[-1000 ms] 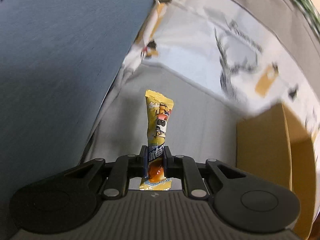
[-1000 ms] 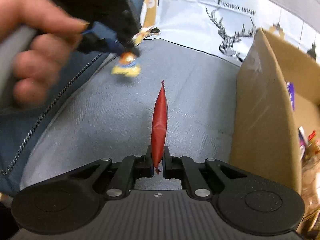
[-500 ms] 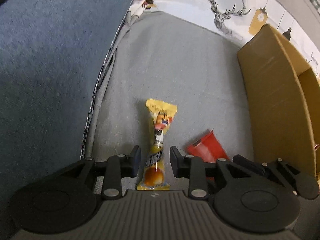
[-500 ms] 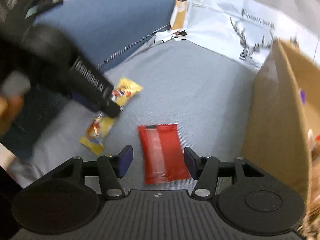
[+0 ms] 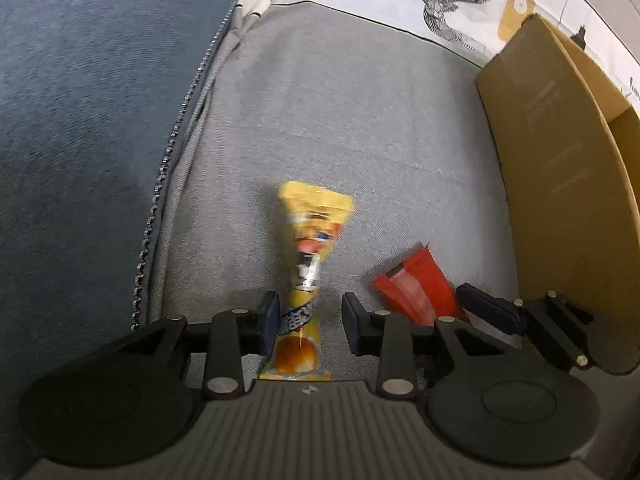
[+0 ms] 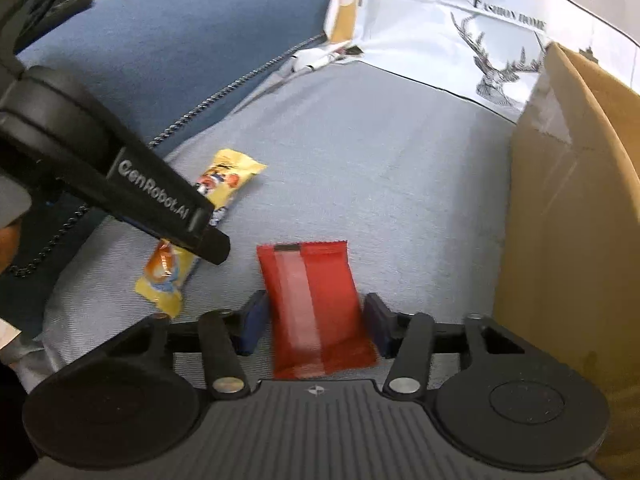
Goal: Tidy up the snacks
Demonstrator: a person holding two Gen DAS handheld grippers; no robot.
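Note:
A yellow snack packet lies on the grey cushion, between the open fingers of my left gripper. It also shows in the right wrist view, partly behind the left gripper's finger. A red snack packet lies flat on the cushion between the open fingers of my right gripper; it shows in the left wrist view too. Neither packet is gripped.
A brown cardboard box stands at the right. A blue cushion rises on the left. A white cloth with a deer print lies at the back.
Both grippers came down to the grey cushion and opened. The yellow and red packets, held upright one second ago, now lie released on the cushion.

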